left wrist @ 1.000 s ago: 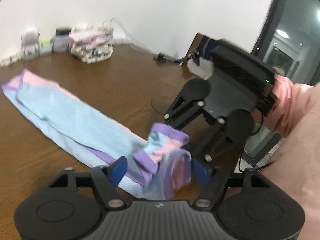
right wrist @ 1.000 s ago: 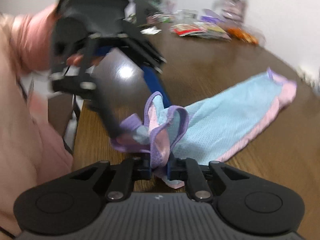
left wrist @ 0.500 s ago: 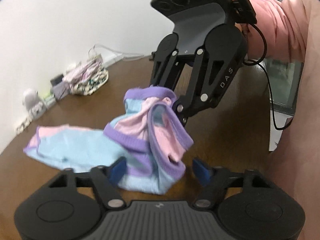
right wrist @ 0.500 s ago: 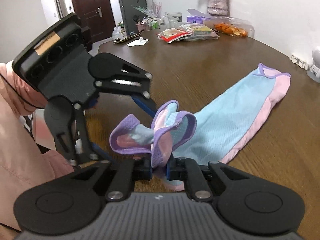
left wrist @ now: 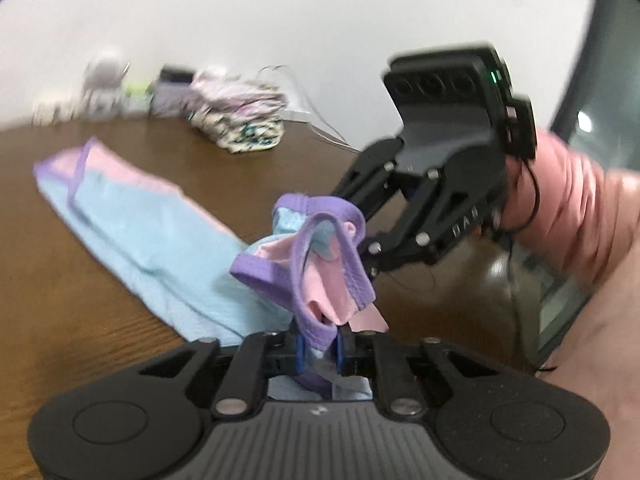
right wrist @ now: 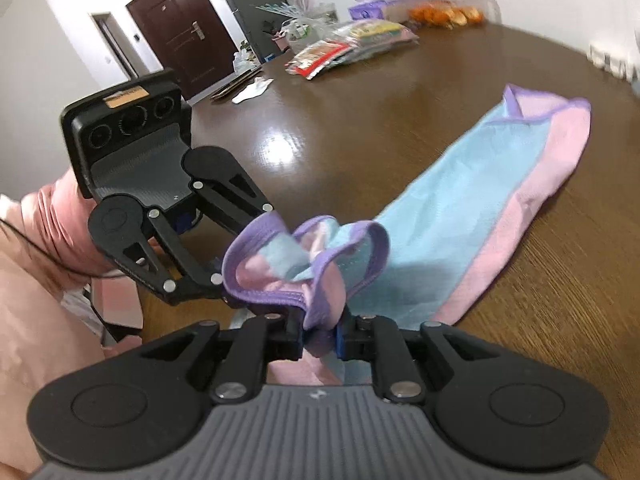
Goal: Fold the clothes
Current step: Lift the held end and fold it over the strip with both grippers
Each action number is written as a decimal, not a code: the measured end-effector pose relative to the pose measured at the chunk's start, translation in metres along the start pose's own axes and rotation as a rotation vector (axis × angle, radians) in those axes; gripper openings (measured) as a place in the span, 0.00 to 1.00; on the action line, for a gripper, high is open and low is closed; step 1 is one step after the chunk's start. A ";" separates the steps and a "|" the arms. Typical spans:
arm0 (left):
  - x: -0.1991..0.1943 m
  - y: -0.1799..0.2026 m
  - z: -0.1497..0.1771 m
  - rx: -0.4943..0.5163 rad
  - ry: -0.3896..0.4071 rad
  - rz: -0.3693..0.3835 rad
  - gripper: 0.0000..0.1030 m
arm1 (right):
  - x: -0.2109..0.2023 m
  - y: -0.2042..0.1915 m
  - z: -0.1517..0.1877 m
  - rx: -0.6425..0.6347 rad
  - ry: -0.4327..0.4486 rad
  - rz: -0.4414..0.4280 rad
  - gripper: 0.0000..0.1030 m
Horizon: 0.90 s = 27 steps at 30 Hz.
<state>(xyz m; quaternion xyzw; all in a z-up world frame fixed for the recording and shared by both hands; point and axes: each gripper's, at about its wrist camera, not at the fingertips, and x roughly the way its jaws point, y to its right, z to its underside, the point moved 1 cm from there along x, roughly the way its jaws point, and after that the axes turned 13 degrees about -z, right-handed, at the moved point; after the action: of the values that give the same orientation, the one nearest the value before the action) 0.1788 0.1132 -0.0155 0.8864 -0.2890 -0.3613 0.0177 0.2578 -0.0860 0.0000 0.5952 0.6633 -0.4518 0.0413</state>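
Note:
A light blue and pink garment [left wrist: 152,232] with purple trim lies stretched across the brown table [left wrist: 60,320], its far end flat near the wall. The near end is bunched and lifted. My left gripper [left wrist: 319,350] is shut on the purple-trimmed near edge. My right gripper [right wrist: 319,340] is shut on the same bunched end [right wrist: 304,264], close beside the left one. In the right wrist view the garment [right wrist: 480,216] runs away to the right. Each gripper shows in the other's view, the right gripper [left wrist: 370,270] and the left gripper [right wrist: 224,292] both pinching the fabric.
A folded patterned pile [left wrist: 240,120] and small items [left wrist: 104,80] sit by the wall. Snack packets [right wrist: 348,48] and oranges [right wrist: 452,14] lie at the table's far end. A person's pink sleeve [left wrist: 568,208] is at the right, near the table edge.
My left gripper has gone from open around the bunched end to shut on its purple edge. The garment has been drawn out longer across the table again.

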 end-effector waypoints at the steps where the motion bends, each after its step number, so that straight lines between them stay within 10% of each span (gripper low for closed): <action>1: 0.004 -0.007 -0.002 -0.039 -0.009 0.014 0.21 | -0.001 0.008 -0.001 0.022 0.013 -0.008 0.27; 15: -0.010 -0.033 -0.001 -0.147 0.007 0.027 0.32 | -0.036 0.033 0.027 0.142 0.234 -0.007 0.45; 20: -0.025 -0.037 -0.006 -0.164 0.052 -0.073 0.80 | -0.056 0.010 0.037 0.061 0.274 0.128 0.58; 27: -0.057 -0.017 -0.007 -0.128 0.063 -0.200 0.75 | -0.048 -0.028 0.045 -0.098 0.205 0.219 0.51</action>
<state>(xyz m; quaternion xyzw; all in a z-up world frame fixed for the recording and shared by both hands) 0.1594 0.1564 0.0212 0.9187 -0.1747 -0.3511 0.0472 0.2269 -0.1479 0.0177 0.7042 0.6164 -0.3486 0.0517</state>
